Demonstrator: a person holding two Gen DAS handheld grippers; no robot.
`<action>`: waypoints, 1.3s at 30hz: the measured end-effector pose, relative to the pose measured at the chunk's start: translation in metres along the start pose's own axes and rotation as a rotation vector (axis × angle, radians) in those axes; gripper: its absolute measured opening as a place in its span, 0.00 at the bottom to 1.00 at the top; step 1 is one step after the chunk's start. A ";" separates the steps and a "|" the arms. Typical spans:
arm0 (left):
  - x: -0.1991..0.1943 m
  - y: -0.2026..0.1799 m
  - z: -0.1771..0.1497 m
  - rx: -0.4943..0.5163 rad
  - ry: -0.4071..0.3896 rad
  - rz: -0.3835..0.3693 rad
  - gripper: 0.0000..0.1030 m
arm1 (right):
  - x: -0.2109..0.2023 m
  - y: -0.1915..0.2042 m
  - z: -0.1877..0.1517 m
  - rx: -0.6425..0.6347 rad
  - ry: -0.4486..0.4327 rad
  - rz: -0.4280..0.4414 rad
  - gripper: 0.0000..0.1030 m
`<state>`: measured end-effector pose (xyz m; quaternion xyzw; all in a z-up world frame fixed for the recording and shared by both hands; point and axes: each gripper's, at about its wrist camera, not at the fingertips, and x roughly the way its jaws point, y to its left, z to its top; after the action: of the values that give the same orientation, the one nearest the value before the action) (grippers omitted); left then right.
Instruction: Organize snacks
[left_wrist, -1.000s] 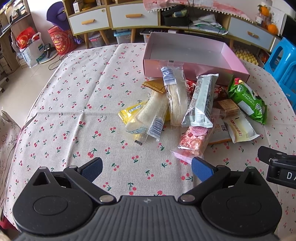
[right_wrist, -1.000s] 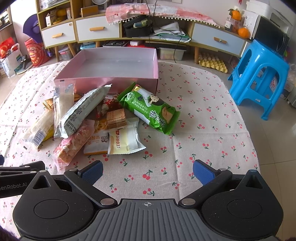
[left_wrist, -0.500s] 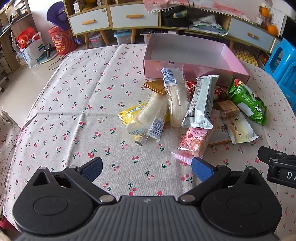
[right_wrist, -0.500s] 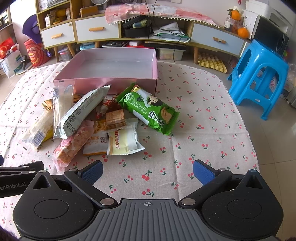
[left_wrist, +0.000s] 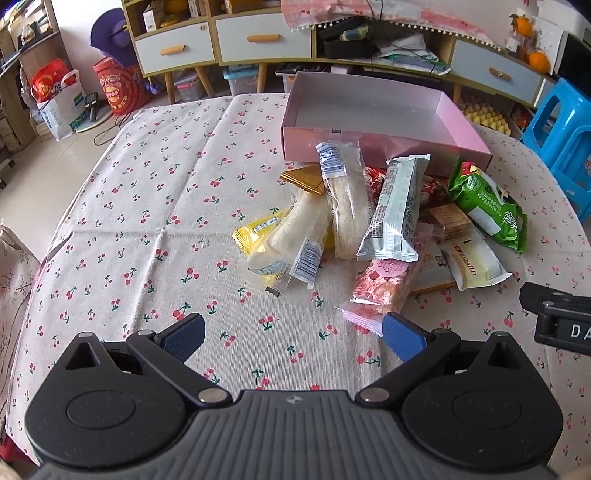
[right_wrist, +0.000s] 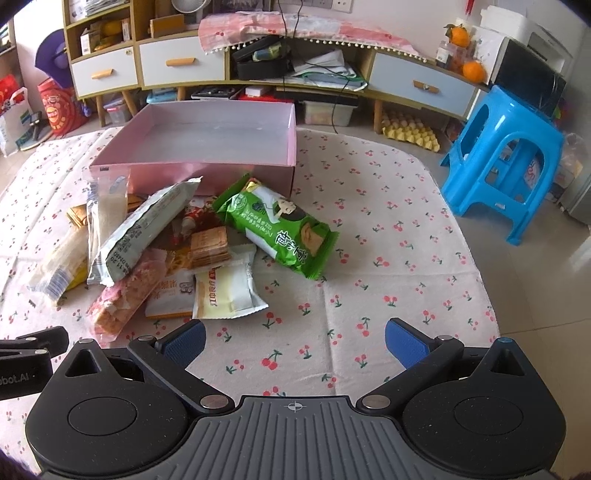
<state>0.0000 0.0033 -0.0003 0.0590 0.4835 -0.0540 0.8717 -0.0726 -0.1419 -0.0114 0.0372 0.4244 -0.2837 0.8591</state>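
A pile of wrapped snacks lies on the cherry-print tablecloth (left_wrist: 147, 221) in front of an empty pink box (left_wrist: 369, 110), also in the right wrist view (right_wrist: 207, 166). The pile holds a green packet (right_wrist: 280, 229), a silver packet (left_wrist: 395, 206), a pink-speckled bar (left_wrist: 380, 284), a cream packet (right_wrist: 227, 288) and clear-wrapped cakes (left_wrist: 343, 199). My left gripper (left_wrist: 291, 334) is open and empty, near the pink bar. My right gripper (right_wrist: 293, 338) is open and empty, in front of the cream packet.
A blue plastic stool (right_wrist: 506, 162) stands to the right of the table. A low cabinet with drawers (right_wrist: 184, 66) runs behind the table. Red bags (left_wrist: 118, 88) stand on the floor at the far left.
Both grippers have moved slightly forward toward the snack pile. Their jaws stay open and the snacks have not moved.
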 end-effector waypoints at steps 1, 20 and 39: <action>0.000 0.000 0.000 0.000 -0.001 -0.002 1.00 | 0.000 0.000 0.000 0.000 0.000 -0.002 1.00; -0.006 0.005 0.033 0.106 -0.072 -0.200 0.97 | 0.008 -0.017 0.033 -0.017 -0.003 0.197 1.00; 0.040 -0.026 0.073 0.205 -0.079 -0.454 0.51 | 0.089 -0.041 0.082 -0.071 0.003 0.411 0.86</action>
<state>0.0784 -0.0349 0.0032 0.0350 0.4421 -0.2993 0.8448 0.0071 -0.2414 -0.0184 0.0932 0.4188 -0.0872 0.8991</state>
